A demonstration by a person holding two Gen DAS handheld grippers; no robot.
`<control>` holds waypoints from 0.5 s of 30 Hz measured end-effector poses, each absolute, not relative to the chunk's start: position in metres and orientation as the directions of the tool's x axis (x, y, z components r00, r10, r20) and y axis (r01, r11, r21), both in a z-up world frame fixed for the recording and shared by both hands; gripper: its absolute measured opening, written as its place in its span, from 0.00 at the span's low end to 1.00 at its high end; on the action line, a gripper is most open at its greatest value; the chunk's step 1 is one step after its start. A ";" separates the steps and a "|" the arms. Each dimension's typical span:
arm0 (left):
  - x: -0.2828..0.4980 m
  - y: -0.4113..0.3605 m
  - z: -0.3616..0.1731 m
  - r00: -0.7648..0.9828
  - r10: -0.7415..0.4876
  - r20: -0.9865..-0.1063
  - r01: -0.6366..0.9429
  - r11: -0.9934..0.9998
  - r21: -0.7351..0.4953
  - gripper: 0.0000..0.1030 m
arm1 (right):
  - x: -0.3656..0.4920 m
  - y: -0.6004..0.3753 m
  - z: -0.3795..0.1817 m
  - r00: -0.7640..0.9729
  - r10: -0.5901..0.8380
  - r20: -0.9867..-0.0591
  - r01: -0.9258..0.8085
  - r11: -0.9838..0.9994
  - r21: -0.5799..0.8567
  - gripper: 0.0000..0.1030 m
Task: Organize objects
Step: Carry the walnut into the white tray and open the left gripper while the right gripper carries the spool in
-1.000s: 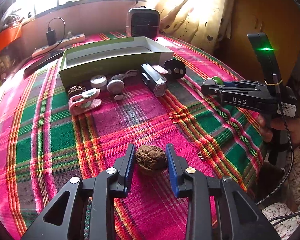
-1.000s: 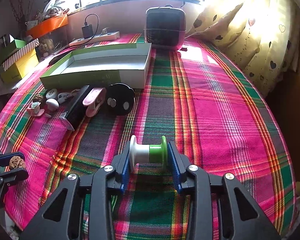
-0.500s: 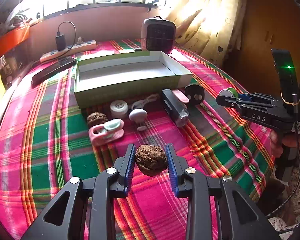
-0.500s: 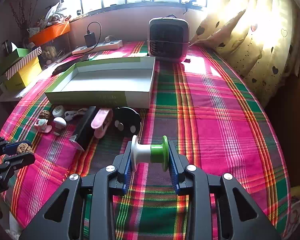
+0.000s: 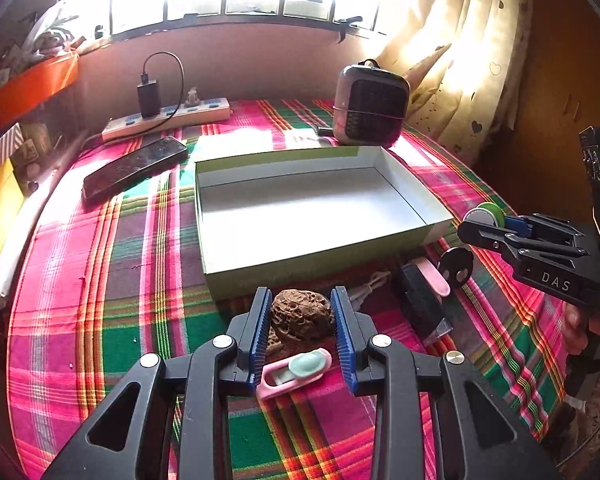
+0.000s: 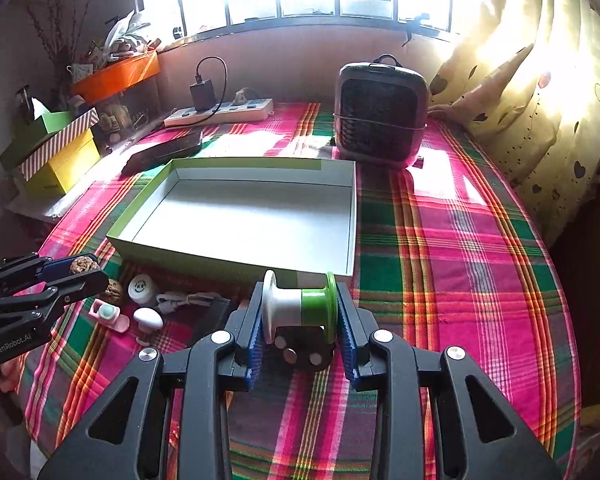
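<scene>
A: Nearest the left camera, what does the left gripper (image 5: 303,326) hold?

B: A wrinkled walnut (image 5: 301,319), pinched between its blue pads above the plaid tablecloth (image 5: 100,280), just short of the green box (image 5: 300,268). A pink clip (image 5: 296,372) lies under it.

A: And the right gripper (image 6: 299,318)?

B: Clamped on a white-and-green spool (image 6: 298,312), above a black disc (image 6: 300,354), near the box's front right corner.

A: Further out?

B: The box's white inside is bare; behind it stand a small heater (image 6: 380,114), a phone (image 5: 134,166) and a power strip (image 5: 168,118).
</scene>
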State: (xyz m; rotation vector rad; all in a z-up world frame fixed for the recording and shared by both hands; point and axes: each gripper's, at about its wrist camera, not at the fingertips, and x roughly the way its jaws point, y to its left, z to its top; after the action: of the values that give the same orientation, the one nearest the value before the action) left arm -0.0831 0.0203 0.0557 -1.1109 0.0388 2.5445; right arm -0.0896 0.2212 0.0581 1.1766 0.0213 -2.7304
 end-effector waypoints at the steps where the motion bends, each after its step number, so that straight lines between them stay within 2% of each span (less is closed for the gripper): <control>1: -0.087 0.019 0.056 -0.623 0.319 -0.714 -0.337 -0.933 -0.123 0.28 | -0.093 0.219 0.058 -0.673 -0.153 -0.724 0.163 -0.985 0.057 0.32; 15: -0.155 0.010 0.049 -0.612 0.281 -0.739 -0.279 -0.951 -0.130 0.28 | -0.157 0.201 0.048 -0.629 -0.176 -0.758 0.154 -0.983 0.100 0.32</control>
State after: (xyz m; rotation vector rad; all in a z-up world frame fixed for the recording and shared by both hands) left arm -0.1551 0.0102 0.0491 -1.1800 -0.0032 2.5707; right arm -0.1574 0.2005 0.0476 1.2514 -0.0386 -2.6809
